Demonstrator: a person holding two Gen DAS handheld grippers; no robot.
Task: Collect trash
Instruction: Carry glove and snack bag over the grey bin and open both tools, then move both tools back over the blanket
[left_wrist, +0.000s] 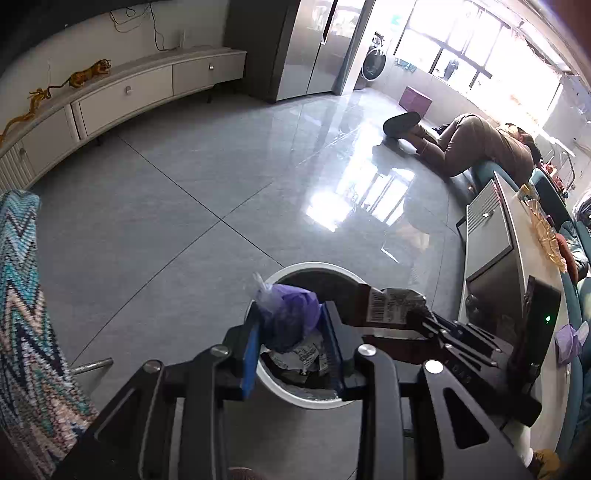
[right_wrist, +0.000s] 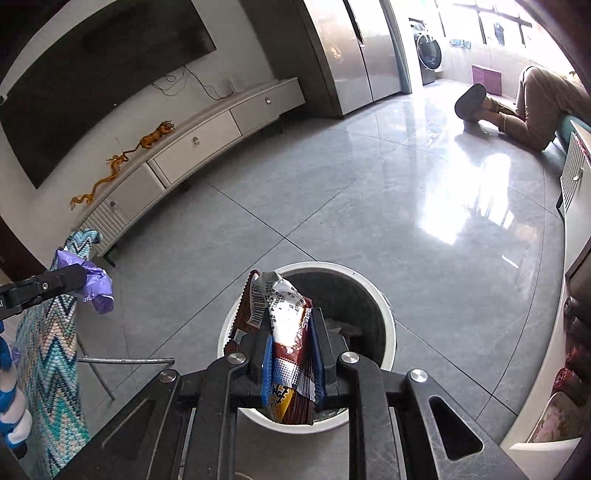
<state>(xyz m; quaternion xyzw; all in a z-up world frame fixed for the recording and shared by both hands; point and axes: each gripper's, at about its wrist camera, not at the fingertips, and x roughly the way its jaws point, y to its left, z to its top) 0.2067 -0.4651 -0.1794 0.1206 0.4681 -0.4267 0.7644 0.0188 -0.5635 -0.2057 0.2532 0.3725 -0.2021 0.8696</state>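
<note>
Right wrist: jaws clamp snack wrapper (right_wrist: 286, 332) — long axis pointing away, over bin (right_wrist: 384, 317).

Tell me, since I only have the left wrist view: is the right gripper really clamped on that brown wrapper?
Observer: Yes. In the right wrist view, the right gripper has both blue pads pressed against the brown wrapper.
Operator: Where is it relative to the bin?
Observer: From that camera, the wrapper sits over the opening of the white bin.
Operator: And the purple bag?
Observer: The purple bag sticks out of the left gripper, left of the bin and beside the zigzag fabric.
</note>
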